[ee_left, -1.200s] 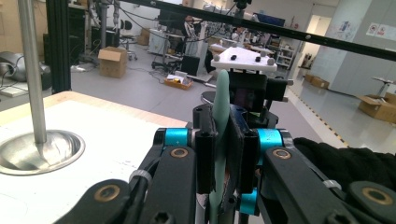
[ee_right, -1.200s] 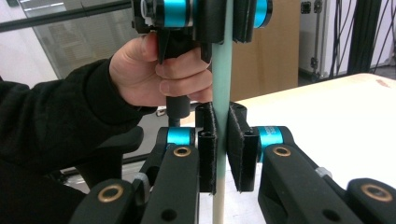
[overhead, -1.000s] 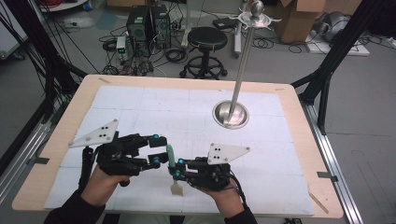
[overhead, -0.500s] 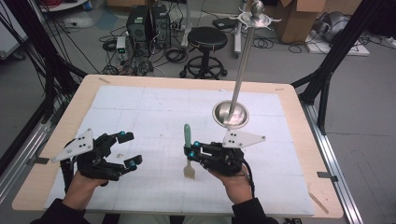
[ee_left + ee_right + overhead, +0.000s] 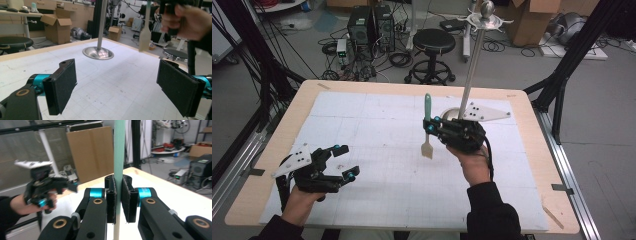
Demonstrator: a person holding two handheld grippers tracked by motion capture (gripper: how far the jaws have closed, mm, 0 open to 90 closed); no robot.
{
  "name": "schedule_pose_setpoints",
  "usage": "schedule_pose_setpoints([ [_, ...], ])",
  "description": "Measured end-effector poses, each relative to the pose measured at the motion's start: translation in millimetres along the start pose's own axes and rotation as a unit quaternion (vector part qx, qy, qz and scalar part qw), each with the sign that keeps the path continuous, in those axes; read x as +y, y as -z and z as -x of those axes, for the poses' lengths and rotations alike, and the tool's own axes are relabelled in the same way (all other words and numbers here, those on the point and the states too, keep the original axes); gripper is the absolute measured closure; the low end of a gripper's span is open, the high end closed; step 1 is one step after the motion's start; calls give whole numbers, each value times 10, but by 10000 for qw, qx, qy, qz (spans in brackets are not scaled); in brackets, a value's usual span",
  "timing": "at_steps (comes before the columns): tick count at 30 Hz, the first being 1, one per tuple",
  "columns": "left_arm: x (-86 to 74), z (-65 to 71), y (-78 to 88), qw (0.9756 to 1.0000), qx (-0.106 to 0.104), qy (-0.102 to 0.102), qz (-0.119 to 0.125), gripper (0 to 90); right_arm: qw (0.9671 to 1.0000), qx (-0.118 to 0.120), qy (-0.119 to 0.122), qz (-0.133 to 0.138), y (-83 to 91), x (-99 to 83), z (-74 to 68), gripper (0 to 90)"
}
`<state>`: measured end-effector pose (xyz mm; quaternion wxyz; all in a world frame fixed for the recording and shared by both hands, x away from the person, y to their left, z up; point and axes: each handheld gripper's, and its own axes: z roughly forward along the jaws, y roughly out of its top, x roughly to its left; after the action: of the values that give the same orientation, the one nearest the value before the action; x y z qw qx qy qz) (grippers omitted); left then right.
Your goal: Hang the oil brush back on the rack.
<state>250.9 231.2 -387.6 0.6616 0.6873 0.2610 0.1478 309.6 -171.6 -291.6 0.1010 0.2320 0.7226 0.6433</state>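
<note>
A spatula (image 5: 427, 149) with a teal handle and a pale flat blade hangs upright above the table, handle up. My right gripper (image 5: 430, 125) is shut on its handle; in the right gripper view the pads (image 5: 111, 202) press both sides of the spatula (image 5: 119, 157). My left gripper (image 5: 348, 161) rests low near the front left of the white mat, open. Its jaws have just been opening and hold nothing between the pads (image 5: 62, 85). The left gripper view shows the spatula (image 5: 145, 37) held by the other hand at upper right.
A metal stand with a tall pole (image 5: 472, 65) rises from a round dish base (image 5: 98, 53) on the far right of the table, just behind my right gripper. The wooden table edge (image 5: 402, 85) frames the mat. A stool and boxes stand on the floor beyond.
My right gripper has risen and moved far-right toward the stand, carrying the spatula upright. My left gripper has drawn away to the front left, sunk lower, and its jaws have widened.
</note>
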Motion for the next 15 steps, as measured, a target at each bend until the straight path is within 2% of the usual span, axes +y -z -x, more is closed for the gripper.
schedule_pose_setpoints([
  [2,-9,-4,7,10000,-7,-43,-37,166,10000,-94,10,24,3,91,76,831],
  [7,-25,-21,25,10000,-40,20,6,166,9991,-419,26,13,47,299,263,831],
  [15,-29,-39,55,9999,-43,88,73,167,9959,-893,-48,148,191,622,545,831],
])
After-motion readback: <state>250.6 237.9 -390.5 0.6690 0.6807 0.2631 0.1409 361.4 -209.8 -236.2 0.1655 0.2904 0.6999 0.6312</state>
